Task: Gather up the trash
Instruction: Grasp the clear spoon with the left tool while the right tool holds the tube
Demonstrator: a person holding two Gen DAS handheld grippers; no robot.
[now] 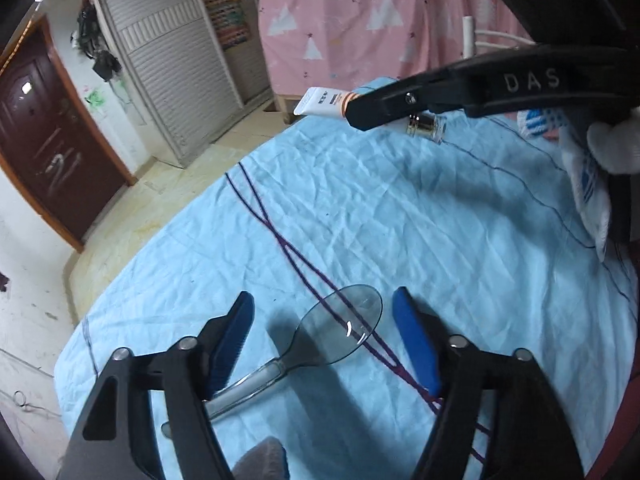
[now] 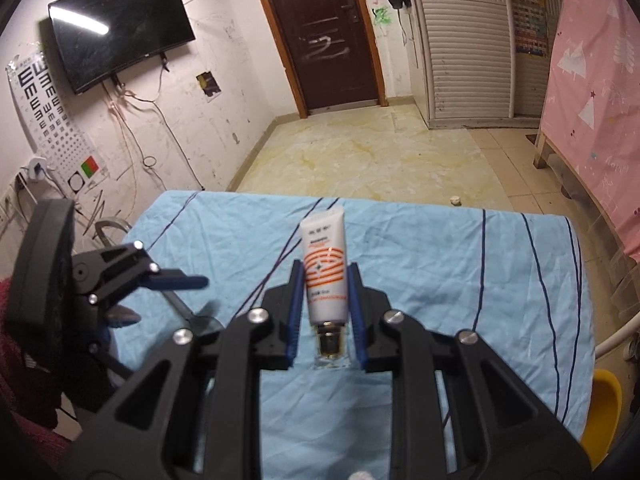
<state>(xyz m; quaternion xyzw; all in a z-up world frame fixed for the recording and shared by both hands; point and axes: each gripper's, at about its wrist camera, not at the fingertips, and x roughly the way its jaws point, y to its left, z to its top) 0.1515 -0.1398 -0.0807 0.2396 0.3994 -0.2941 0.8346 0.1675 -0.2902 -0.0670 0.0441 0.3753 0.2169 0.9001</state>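
Observation:
A clear plastic spoon (image 1: 336, 330) lies on the blue sheet, bowl pointing away. My left gripper (image 1: 322, 312) is open, its blue fingers on either side of the spoon, just above it. My right gripper (image 2: 324, 284) is shut on a white cosmetic tube (image 2: 325, 264) with orange stripes and a gold cap, held above the sheet. In the left wrist view the tube (image 1: 324, 101) sticks out of the right gripper at the upper right. In the right wrist view my left gripper (image 2: 176, 282) is low at the left.
The blue sheet (image 2: 440, 256) with dark lines covers the table. A pink curtain (image 2: 592, 92) hangs on the right. A yellow bin (image 2: 604, 404) shows at the table's right edge. The tiled floor (image 2: 360, 152) and a door lie beyond.

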